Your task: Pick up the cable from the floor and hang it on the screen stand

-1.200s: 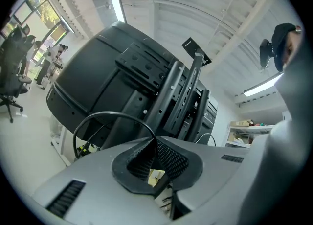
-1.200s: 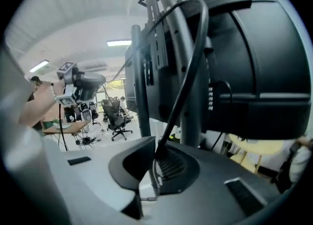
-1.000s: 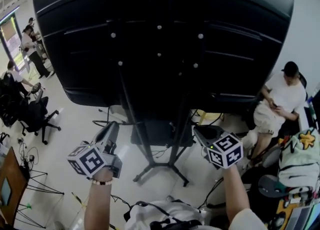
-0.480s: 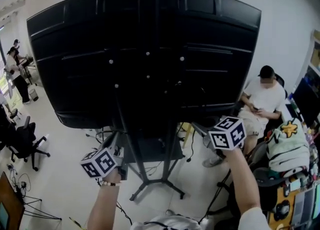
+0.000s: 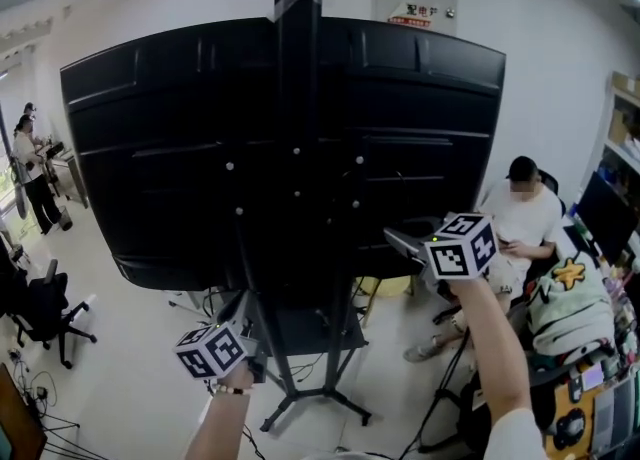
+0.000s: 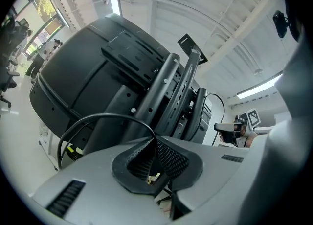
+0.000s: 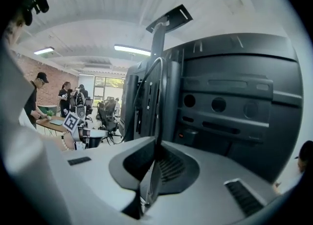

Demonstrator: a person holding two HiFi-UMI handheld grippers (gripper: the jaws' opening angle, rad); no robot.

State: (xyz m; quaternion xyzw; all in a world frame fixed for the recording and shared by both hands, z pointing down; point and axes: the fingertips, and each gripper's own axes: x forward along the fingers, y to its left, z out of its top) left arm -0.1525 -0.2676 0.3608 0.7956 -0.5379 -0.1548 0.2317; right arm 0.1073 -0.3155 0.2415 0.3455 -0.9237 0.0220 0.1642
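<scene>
A large black screen (image 5: 150, 148) shows its back, mounted on a black stand (image 5: 298, 68) with a footed base (image 5: 300, 398). My left gripper (image 5: 238, 308) is low, beside the stand's legs. In the left gripper view it (image 6: 155, 153) is shut on a thin black cable (image 6: 98, 117) that arcs out to the left. My right gripper (image 5: 395, 240) is raised against the screen's lower right. In the right gripper view it (image 7: 155, 163) is shut on the cable (image 7: 159, 111), which runs straight up along the stand's pole (image 7: 157, 38). In the head view the cable is lost against the black screen.
A seated person in a white shirt (image 5: 525, 213) is close on the right, with a pale backpack (image 5: 565, 308) in front. An office chair (image 5: 45, 308) and standing people (image 5: 30, 163) are at the far left. Loose cables lie on the floor by the stand's base.
The head view has tilted upward, so the stand's top now shows. Both grippers have risen with the cable, the right one higher and closer to the screen's back.
</scene>
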